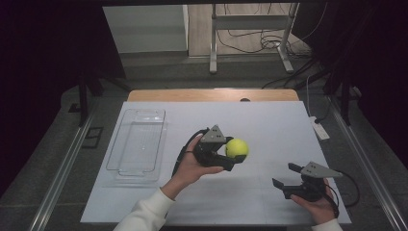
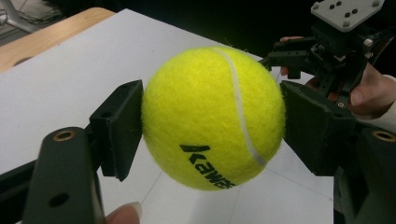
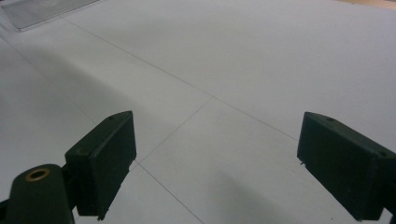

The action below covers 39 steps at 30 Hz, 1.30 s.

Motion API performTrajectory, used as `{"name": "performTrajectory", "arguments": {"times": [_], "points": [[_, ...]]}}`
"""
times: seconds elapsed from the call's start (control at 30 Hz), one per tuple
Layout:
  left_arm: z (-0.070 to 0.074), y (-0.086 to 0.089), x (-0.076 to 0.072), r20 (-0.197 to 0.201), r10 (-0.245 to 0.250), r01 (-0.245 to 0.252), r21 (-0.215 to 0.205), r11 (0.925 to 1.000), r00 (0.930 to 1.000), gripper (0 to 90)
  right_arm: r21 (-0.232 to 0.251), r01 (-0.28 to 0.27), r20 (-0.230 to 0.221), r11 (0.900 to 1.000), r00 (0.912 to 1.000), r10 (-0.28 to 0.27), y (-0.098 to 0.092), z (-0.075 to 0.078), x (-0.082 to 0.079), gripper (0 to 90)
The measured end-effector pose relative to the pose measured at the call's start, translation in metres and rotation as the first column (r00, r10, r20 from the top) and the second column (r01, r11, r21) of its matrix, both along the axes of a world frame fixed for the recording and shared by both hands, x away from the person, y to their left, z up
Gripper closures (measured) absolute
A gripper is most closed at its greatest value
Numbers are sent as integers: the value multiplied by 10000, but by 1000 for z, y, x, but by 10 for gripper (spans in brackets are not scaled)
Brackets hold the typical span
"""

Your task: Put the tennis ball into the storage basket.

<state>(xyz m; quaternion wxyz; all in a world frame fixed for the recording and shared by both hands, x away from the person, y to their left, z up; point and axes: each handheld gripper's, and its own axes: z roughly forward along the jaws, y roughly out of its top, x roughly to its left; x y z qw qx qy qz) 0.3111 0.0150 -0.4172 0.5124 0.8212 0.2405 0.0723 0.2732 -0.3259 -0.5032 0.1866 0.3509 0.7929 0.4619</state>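
A yellow tennis ball with black lettering is held above the white table sheet near its middle. My left gripper is shut on it; in the left gripper view the ball sits squarely between the two black jaws, both pressed against its sides. My right gripper rests low at the front right of the table, held in a hand, its jaws wide apart with nothing between them. In the right gripper view the gripper looks across bare white sheet. The right gripper also appears behind the ball in the left gripper view.
A clear plastic tray lies on the left part of the white sheet, and its corner shows at top left of the right gripper view. A wooden table edge runs along the back. A white power strip lies off the right side.
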Motion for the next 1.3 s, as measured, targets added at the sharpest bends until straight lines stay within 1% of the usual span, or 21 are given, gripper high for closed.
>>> {"name": "performTrajectory", "arguments": {"times": [0.23,0.4,0.77,1.13,1.3], "points": [[7,7,-1,170,229,-223,-356,9991,9996,268,0,11,-6,10000,10000,-11,0,0,0,123],[11,12,-1,238,325,-313,-496,9983,9992,268,14,22,4,10000,10000,-22,0,0,0,123],[18,22,0,384,594,-567,-678,9961,9975,268,23,26,3,10000,10000,-26,0,0,0,123],[21,29,2,444,834,-799,-764,9939,9955,268,19,26,13,10000,10000,-26,0,0,0,123],[23,33,3,536,990,-948,-763,9926,9936,268,14,27,23,10000,10000,-27,0,0,0,123]]}}
